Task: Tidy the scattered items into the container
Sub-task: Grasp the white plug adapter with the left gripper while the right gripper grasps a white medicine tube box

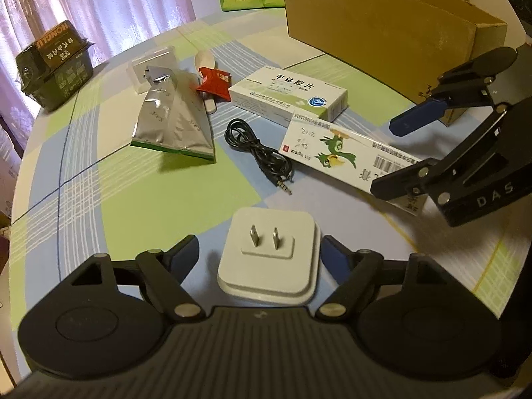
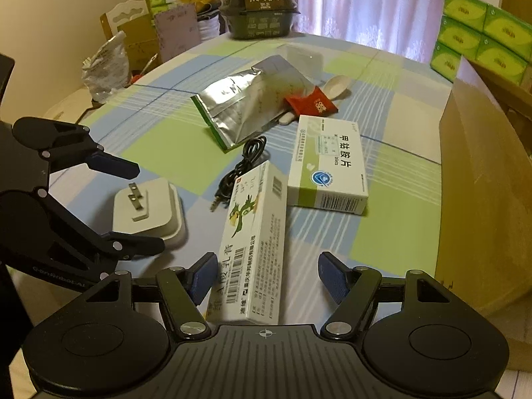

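Your left gripper [image 1: 261, 249] is spread wide around the white plug adapter [image 1: 269, 259], ready to pinch. Your right gripper [image 2: 266, 276] gapes over the long ointment box [image 2: 252, 232], with the cardboard container [image 2: 482, 199] to the right.

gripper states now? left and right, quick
Left gripper: open, straddling the white plug, not clamped.
Right gripper: open, around the end of the bird box, not clamped.
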The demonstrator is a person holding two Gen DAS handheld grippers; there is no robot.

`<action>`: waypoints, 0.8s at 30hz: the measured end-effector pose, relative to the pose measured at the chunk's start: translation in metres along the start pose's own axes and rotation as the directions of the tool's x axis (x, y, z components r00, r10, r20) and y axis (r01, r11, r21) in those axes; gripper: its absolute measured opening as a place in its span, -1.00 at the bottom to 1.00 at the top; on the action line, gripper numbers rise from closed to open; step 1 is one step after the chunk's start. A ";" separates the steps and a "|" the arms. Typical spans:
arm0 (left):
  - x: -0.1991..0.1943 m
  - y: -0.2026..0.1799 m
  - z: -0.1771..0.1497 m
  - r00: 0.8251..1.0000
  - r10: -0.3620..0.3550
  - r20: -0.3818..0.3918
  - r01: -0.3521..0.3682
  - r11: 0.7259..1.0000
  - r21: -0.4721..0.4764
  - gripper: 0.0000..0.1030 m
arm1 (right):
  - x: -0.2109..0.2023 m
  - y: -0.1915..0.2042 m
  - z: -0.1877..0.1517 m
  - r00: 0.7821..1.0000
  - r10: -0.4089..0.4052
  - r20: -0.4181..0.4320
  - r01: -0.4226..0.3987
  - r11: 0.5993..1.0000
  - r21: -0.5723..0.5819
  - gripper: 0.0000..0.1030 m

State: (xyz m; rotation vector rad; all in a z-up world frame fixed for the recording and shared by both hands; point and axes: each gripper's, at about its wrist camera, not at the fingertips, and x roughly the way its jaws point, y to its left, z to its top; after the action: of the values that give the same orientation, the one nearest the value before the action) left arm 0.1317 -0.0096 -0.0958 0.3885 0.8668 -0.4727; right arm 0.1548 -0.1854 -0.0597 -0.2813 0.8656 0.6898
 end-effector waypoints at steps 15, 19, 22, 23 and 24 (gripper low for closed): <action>0.000 0.001 -0.008 1.000 -0.017 -0.023 0.016 0.999 -0.049 0.21 | 0.018 0.004 0.005 1.000 0.016 -0.009 -0.016 1.000 0.002 0.41; 0.000 0.000 -0.010 1.000 -0.009 -0.023 0.007 0.998 -0.062 0.25 | 0.020 0.001 0.005 1.000 0.021 -0.012 -0.020 1.000 0.020 0.41; 0.000 -0.001 -0.009 1.000 -0.001 -0.026 -0.001 0.997 -0.076 0.25 | 0.021 0.001 0.004 1.000 0.019 -0.013 -0.019 1.000 0.021 0.41; 0.000 -0.001 -0.009 1.000 -0.001 -0.026 -0.001 0.997 -0.082 0.25 | 0.021 0.001 0.004 1.000 0.019 -0.013 -0.019 1.000 0.022 0.41; 0.000 -0.001 -0.009 1.000 -0.002 -0.026 0.000 0.996 -0.090 0.25 | 0.021 0.001 0.004 1.000 0.019 -0.011 -0.019 1.000 0.023 0.41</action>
State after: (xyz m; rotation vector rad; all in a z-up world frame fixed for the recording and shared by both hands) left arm 0.1251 -0.0060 -0.1017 0.3120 0.9106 -0.4284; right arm 0.1660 -0.1731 -0.0733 -0.2567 0.8876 0.6958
